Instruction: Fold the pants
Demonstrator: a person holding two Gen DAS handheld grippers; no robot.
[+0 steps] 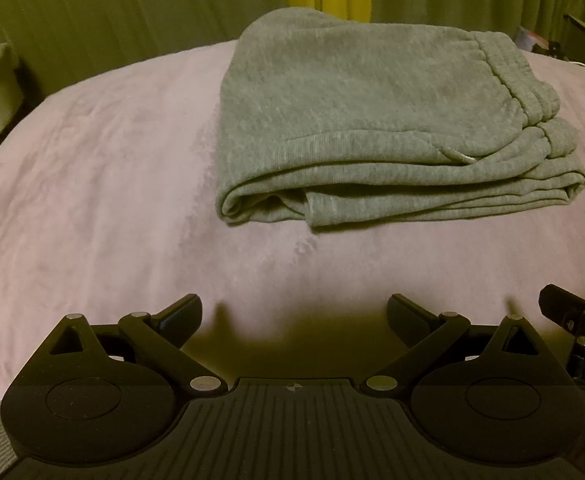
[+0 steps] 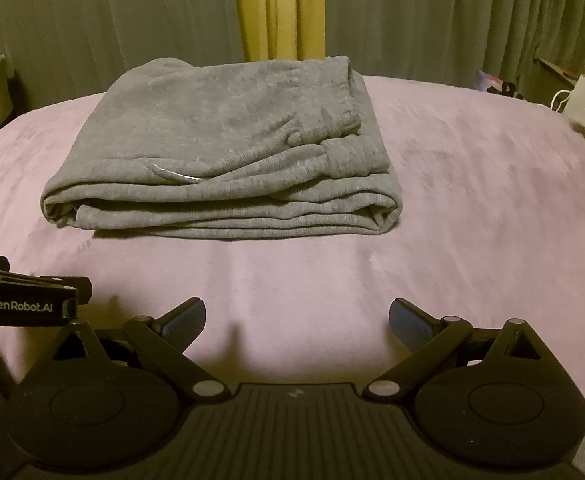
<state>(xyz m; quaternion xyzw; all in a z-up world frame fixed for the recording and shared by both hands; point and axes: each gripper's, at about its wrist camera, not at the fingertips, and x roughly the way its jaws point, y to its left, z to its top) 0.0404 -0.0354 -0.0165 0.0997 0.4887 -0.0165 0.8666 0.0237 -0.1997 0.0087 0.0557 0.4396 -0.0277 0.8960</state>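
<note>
While both tools are held low over the bedding, the left gripper (image 1: 295,312) is seen with fingers spread wide and nothing between them, and the right gripper (image 2: 297,316) is likewise spread and empty. Ahead of both, well apart from the fingertips, the grey pants (image 1: 388,128) are laid folded in a thick stack on the pink blanket (image 1: 92,184), with green curtains (image 2: 452,16) behind.
</note>
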